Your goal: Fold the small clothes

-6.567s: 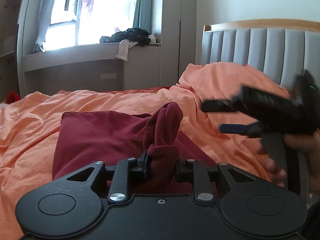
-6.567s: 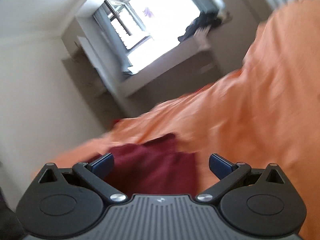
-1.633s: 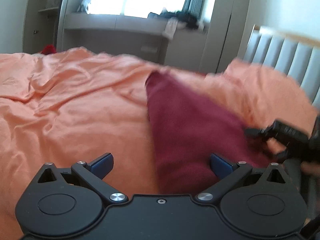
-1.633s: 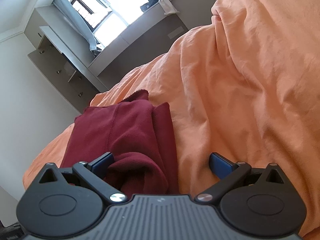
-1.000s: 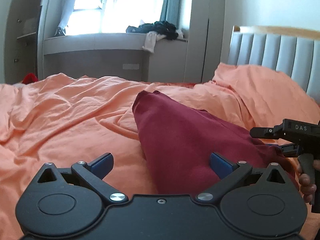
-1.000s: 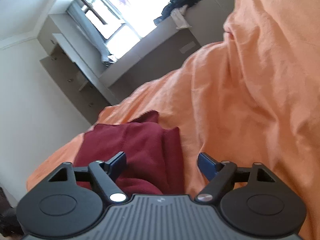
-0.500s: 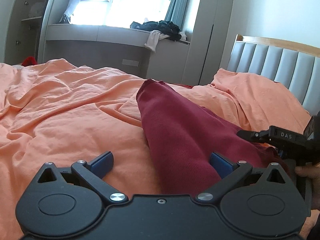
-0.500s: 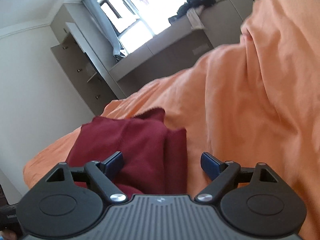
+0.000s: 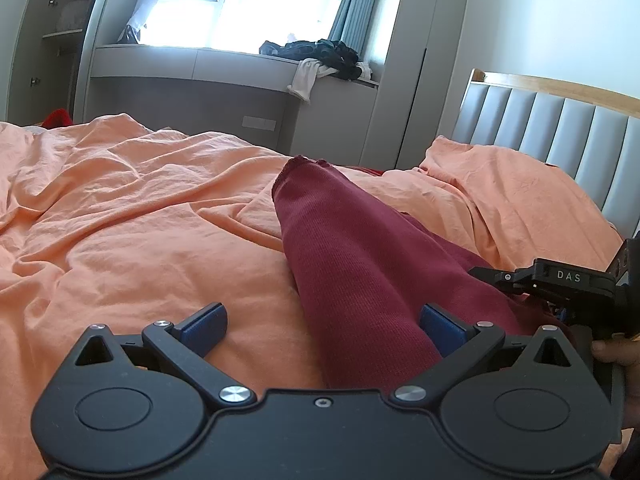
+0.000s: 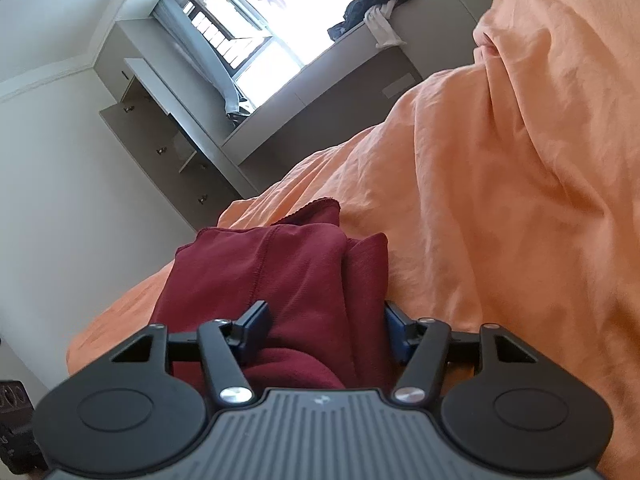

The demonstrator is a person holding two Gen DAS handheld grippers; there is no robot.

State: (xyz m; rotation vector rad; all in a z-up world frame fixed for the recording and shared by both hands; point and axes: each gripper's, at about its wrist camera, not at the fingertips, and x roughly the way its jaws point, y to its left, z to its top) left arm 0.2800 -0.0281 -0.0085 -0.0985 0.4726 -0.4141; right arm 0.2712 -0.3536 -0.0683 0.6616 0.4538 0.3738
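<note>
Garment: dark red garment (image 9: 360,264) lies folded lengthwise on the orange bed cover (image 9: 120,216), running toward 12 o'clock.
Left tongs (image 9: 324,322): apart, gripping nothing.
Right tongs (image 10: 326,330): closing around the garment's near end; pads seemingly not yet pressing.
Writing: "DAS" on the right tongs' body.

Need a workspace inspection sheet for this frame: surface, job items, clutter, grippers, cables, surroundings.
Surface: bed under a rumpled orange sheet.
Job's things: one dark red garment, partly folded lengthwise on the sheet.
Clutter: pile of dark and white clothes on the window ledge; small red item beyond the bed's far edge.
Grippers: left gripper open, garment beside its right pad; right gripper closing, garment's end between its pads.
Cables: nothing seen.
Surroundings: bright window, grey padded headboard, wardrobe.
</note>
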